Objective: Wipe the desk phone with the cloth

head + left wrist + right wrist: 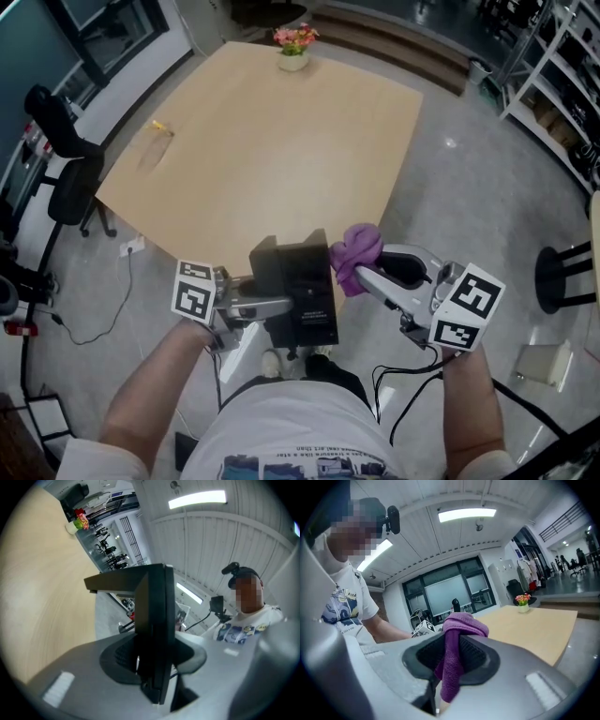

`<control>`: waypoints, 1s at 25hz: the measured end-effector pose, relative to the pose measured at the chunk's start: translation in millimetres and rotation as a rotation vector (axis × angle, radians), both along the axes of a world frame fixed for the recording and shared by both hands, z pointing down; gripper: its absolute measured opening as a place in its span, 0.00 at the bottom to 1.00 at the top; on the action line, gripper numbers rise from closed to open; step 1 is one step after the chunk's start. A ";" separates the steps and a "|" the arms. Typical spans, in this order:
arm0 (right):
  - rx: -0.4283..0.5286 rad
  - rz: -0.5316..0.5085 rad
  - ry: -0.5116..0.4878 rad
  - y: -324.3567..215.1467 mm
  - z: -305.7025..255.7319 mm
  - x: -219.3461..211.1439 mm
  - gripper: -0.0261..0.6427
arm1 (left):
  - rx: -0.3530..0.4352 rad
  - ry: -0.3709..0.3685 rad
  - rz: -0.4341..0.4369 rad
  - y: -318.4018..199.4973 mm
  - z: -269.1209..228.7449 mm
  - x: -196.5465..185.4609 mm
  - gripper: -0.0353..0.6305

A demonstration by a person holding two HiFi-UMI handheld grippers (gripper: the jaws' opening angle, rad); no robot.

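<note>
- The left gripper (278, 307) has its fingers clamped on the phone (305, 286), which is held in the air off the table's (272, 141) 6 o'clock edge.
- The right gripper (362, 275) has its fingers pinching the cloth (357, 249), at the phone's 2 o'clock corner.
- Wiping seems barely begun; most faces are likely still to do.
- The phone's long axis runs 12 to 6, with a broad face up.
</note>
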State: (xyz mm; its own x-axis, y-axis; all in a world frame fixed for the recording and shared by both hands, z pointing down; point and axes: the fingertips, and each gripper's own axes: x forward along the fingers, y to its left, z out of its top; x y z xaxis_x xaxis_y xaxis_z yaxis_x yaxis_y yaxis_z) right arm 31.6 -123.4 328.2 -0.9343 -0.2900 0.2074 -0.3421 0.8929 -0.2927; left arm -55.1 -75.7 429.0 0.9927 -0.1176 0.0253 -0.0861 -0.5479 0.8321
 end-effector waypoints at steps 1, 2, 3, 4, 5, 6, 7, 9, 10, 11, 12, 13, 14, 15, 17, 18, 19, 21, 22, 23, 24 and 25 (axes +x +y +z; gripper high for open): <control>0.012 -0.001 -0.002 -1.6 -4.1 -3.4 0.17 | -0.001 -0.002 -0.002 0.3 0.5 0.8 0.32; 0.019 -0.006 -0.001 -1.8 -5.8 -6.9 0.17 | -0.002 -0.002 -0.006 0.4 1.0 1.2 0.32; 0.021 -0.015 0.003 -0.3 -5.2 -10.1 0.17 | -0.004 -0.001 -0.011 0.3 1.4 1.4 0.32; 0.020 -0.025 0.011 2.6 -2.6 -12.6 0.17 | -0.006 -0.001 -0.017 0.1 1.6 1.4 0.32; 0.016 -0.035 0.021 6.6 1.5 -14.4 0.17 | -0.007 0.000 -0.023 -0.2 1.6 1.1 0.32; 0.008 -0.044 0.031 11.1 6.6 -15.7 0.17 | -0.007 0.000 -0.030 -0.7 1.4 0.1 0.32; -0.003 -0.052 0.041 15.6 12.2 -16.8 0.17 | -0.007 0.000 -0.036 -1.6 1.1 -1.7 0.32; -0.029 -0.065 0.062 24.1 24.9 -18.0 0.17 | -0.009 -0.001 -0.051 -4.7 0.5 -6.3 0.32; -0.043 -0.070 0.073 28.6 31.3 -17.4 0.17 | -0.011 -0.003 -0.059 -6.4 0.6 -8.1 0.32; -0.058 -0.073 0.082 33.4 37.4 -16.0 0.17 | -0.012 -0.007 -0.066 -8.0 1.1 -9.0 0.32; -0.073 -0.076 0.089 38.7 43.7 -14.2 0.17 | -0.014 -0.010 -0.072 -9.2 2.0 -9.6 0.32; -0.086 -0.077 0.096 44.1 50.1 -12.5 0.17 | -0.016 -0.013 -0.078 -10.2 3.1 -10.3 0.32; -0.099 -0.077 0.103 49.5 56.7 -10.9 0.17 | -0.018 -0.013 -0.084 -11.0 4.3 -11.3 0.32; -0.110 -0.075 0.112 54.4 63.3 -9.3 0.17 | -0.021 -0.010 -0.089 -11.9 5.2 -12.3 0.32; -0.128 -0.070 0.134 62.5 76.1 -6.7 0.17 | -0.024 -0.004 -0.100 -14.6 5.6 -14.4 0.32; -0.137 -0.067 0.143 66.0 81.8 -5.8 0.17 | -0.023 -0.003 -0.104 -16.4 5.4 -15.3 0.32; -0.146 -0.063 0.150 69.1 87.0 -4.8 0.17 | -0.023 -0.003 -0.106 -18.2 5.0 -15.8 0.32; -0.165 -0.047 0.166 75.3 96.1 -2.3 0.17 | -0.023 -0.008 -0.106 -20.8 4.6 -16.7 0.32; -0.175 -0.038 0.173 78.5 100.1 -0.9 0.17 | -0.024 -0.009 -0.107 -21.6 4.6 -17.6 0.32; -0.182 -0.029 0.181 81.6 103.7 0.5 0.17 | -0.025 -0.009 -0.110 -22.8 4.5 -18.8 0.32; -0.187 -0.021 0.190 84.4 107.0 2.0 0.17 | -0.025 -0.007 -0.116 -24.7 4.0 -20.3 0.32; -0.190 -0.013 0.199 87.1 110.3 3.5 0.17 | -0.025 -0.004 -0.121 -27.2 3.3 -21.9 0.32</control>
State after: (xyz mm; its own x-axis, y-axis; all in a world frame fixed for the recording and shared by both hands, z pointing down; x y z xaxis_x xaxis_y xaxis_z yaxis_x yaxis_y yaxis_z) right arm 35.1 -36.3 438.5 -0.8733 -0.2161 0.4366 -0.3980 0.8332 -0.3838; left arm -77.0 -102.9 432.3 0.9711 -0.2363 0.0334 -0.1537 -0.5122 0.8450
